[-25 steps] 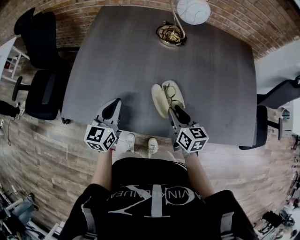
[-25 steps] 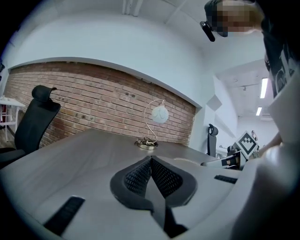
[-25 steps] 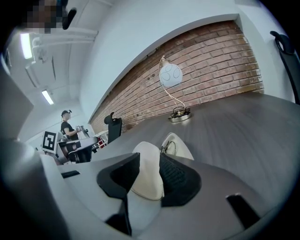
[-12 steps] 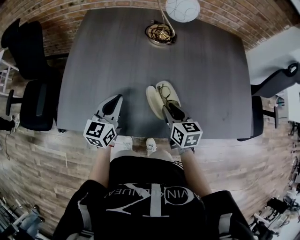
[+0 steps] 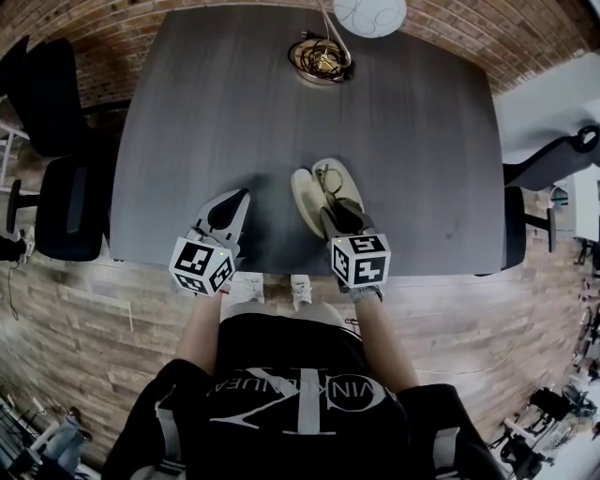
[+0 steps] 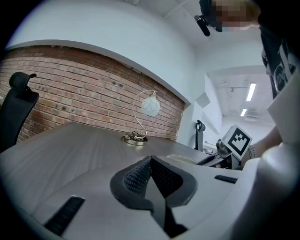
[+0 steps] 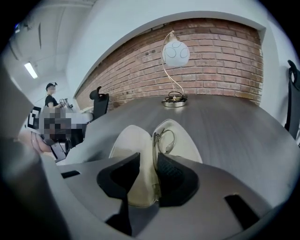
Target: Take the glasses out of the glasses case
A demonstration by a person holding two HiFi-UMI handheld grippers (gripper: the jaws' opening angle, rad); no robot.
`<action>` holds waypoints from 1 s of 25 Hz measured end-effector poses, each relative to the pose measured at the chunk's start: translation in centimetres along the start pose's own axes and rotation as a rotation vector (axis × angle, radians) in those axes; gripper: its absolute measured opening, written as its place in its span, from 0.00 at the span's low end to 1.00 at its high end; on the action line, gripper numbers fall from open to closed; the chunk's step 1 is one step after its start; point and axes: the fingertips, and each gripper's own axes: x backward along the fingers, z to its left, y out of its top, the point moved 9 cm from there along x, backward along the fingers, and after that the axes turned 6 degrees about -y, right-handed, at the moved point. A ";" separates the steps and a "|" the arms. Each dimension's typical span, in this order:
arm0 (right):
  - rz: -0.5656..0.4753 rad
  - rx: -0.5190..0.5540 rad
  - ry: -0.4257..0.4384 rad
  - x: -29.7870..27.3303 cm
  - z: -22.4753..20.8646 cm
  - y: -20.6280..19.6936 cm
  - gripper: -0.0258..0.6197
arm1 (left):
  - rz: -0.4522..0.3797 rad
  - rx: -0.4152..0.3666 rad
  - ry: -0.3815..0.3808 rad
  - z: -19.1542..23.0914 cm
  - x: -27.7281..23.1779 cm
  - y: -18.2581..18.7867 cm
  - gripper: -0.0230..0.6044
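A cream glasses case [image 5: 309,199] lies open on the dark table [image 5: 225,112], near its front edge. The thin-framed glasses [image 5: 330,181] rest in its right half. In the right gripper view the case [image 7: 129,145] and the glasses [image 7: 165,139] sit just beyond the jaws. My right gripper [image 5: 336,217] is open, and its jaws straddle the near end of the case at the middle ridge [image 7: 147,161]. My left gripper [image 5: 228,208] is shut and holds nothing; it hovers over bare table left of the case [image 6: 151,161].
A white globe lamp [image 5: 368,14] and a round dish of cables [image 5: 322,58] stand at the table's far edge. Black office chairs [image 5: 56,141] stand to the left, and another chair [image 5: 553,169] to the right. A brick wall lies beyond the table.
My right gripper has moved left and forward, so its jaws now sit over the near end of the case. The left gripper has barely moved.
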 end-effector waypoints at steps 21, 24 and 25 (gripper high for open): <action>0.127 0.211 -0.140 -2.0 -0.9 0.5 0.18 | 0.014 0.038 0.007 -0.1 0.6 -1.7 0.06; 0.142 0.231 -0.135 -2.2 -0.9 0.5 0.18 | 0.016 0.041 0.006 -0.2 0.5 -1.8 0.06; 0.146 0.233 -0.131 -2.2 -0.9 0.6 0.17 | 0.016 0.042 0.005 -0.3 0.4 -1.9 0.06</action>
